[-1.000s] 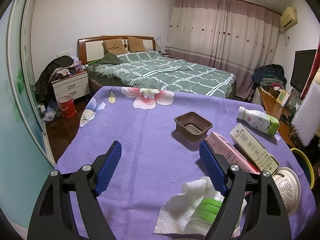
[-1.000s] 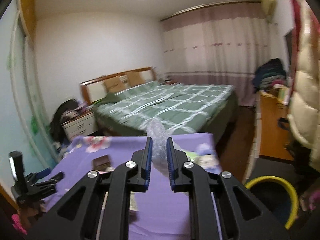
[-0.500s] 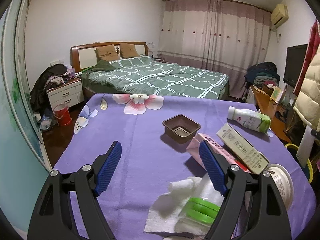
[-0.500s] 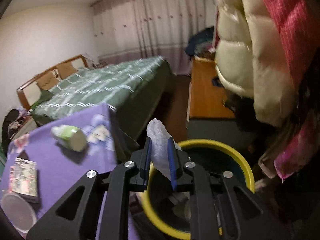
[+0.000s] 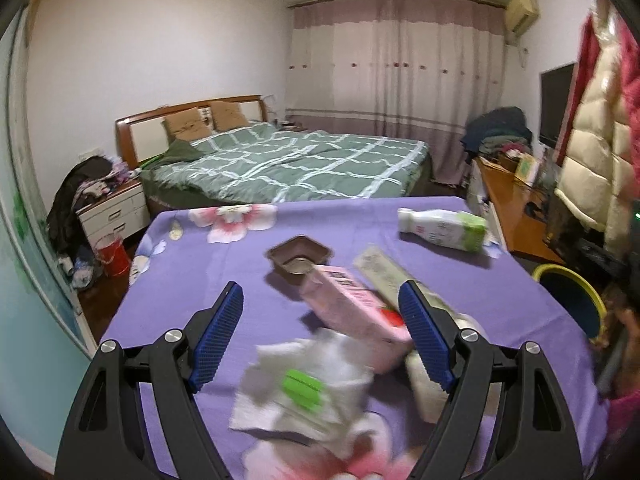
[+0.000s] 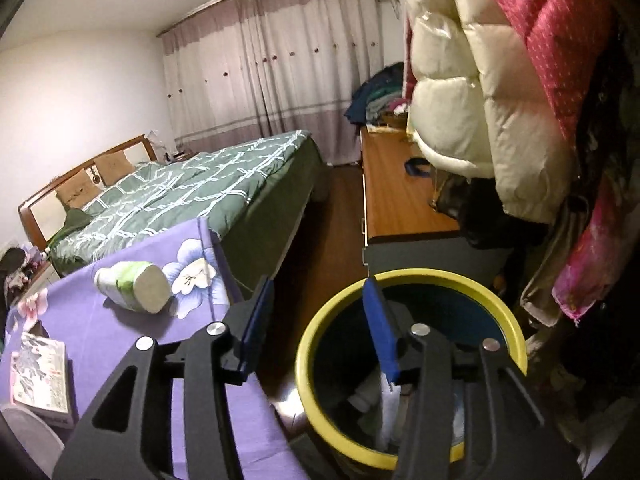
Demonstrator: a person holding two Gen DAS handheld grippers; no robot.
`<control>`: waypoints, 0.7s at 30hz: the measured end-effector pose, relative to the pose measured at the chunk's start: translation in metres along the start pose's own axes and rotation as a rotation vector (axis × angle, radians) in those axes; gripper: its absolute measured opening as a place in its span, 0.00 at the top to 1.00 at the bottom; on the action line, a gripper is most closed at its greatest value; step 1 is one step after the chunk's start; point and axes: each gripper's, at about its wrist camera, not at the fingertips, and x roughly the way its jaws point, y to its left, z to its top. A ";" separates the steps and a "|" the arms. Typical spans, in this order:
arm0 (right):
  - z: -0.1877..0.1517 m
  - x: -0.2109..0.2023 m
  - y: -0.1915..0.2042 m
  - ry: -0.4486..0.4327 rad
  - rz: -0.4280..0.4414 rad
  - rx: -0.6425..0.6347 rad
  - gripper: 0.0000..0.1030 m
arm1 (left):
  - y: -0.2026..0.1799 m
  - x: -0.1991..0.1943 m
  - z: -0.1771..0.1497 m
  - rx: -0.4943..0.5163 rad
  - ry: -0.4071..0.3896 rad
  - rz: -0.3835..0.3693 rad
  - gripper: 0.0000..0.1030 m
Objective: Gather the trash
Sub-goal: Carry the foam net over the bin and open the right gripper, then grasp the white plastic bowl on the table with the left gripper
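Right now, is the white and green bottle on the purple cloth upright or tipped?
Tipped. The white and green bottle lies on its side on the purple cloth, near the far corner.

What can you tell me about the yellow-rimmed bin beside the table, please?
The bin is round, with a thick yellow rim and a dark blue inner wall, and looks like plastic. It stands upright and open on the floor, close beside the purple-clothed table, below hanging coats. Some pale trash already lies at its bottom, too dim to identify. The right gripper hangs over its near rim, jaws opening with nothing between them. The left wrist view shows the bin past the table's right edge.
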 end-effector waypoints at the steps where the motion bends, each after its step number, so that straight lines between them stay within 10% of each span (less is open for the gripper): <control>1: 0.000 -0.003 0.001 -0.018 0.000 0.000 0.54 | -0.007 -0.003 0.000 0.012 0.001 -0.011 0.23; 8: 0.001 -0.003 -0.004 -0.027 -0.002 0.038 0.51 | -0.061 -0.012 -0.009 0.087 0.053 -0.105 0.23; 21: 0.002 -0.005 0.005 -0.035 0.002 -0.008 0.46 | -0.026 0.015 -0.020 0.019 0.149 0.079 0.25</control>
